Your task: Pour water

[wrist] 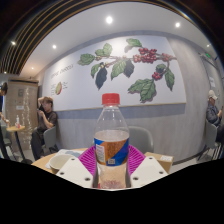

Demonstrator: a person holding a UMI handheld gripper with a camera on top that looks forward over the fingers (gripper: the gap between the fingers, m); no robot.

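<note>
Tool [111, 168] pinching upright water bottle [111, 140] w/ red cap [111, 99], lifted pre-pour; next needs cap off, receiving vessel unseen.

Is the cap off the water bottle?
No. The red cap sits on top of the bottle, which stands upright between the gripper fingers.
</note>
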